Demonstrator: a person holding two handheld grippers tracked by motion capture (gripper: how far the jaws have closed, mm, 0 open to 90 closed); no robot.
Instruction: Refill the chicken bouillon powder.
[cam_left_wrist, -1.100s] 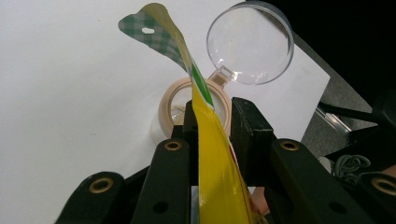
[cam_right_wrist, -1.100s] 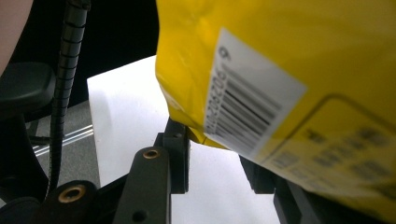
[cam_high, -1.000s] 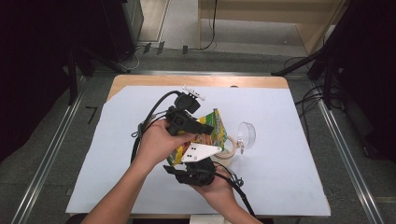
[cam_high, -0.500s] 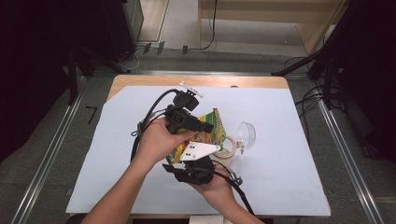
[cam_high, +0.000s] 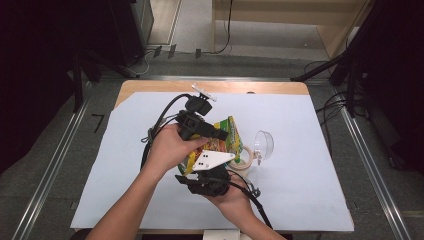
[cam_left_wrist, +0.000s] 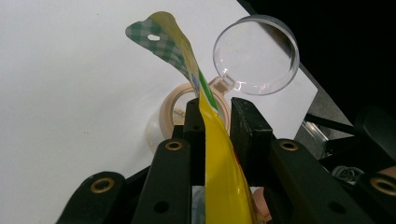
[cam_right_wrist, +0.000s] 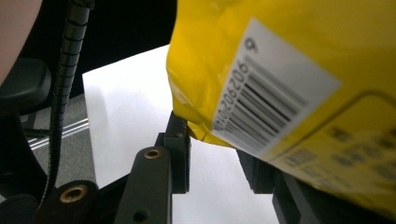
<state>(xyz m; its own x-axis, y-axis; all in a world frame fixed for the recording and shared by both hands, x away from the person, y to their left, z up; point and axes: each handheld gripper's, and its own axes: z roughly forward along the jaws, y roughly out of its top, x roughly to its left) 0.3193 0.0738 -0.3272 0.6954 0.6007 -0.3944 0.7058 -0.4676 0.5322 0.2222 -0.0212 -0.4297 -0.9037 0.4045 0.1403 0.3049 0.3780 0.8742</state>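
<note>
Almost nothing has moved since the earlier frames: both hands and the bag stand over the same spot of the table, and the bag is only turned a very little. Between the jaws of the left gripper (cam_left_wrist: 217, 128) passes the thin upper edge of the yellow bag (cam_left_wrist: 224, 186); the two jaws press on it from both sides, so they pinch it. Its green checked top with a small hang hole rises free above the jaws in the left gripper view. The right gripper (cam_right_wrist: 217, 156) has its jaws at the lower corner of the bag (cam_right_wrist: 299, 70), one on each side; the bag covers the right jaw, so I cannot tell if the pads really press on it. A white barcode label is on this side of the bag. In the high view the bag (cam_high: 227, 137) is held above the middle of the table, between the left gripper (cam_high: 202, 125) and the right gripper (cam_high: 210, 177). Just under and behind it lies a tape roll (cam_high: 245, 156), and beside the roll a clear lid (cam_high: 263, 145) stands on its edge. All rests on a white sheet (cam_high: 310, 195) which covers the table (cam_high: 150, 86).
</note>
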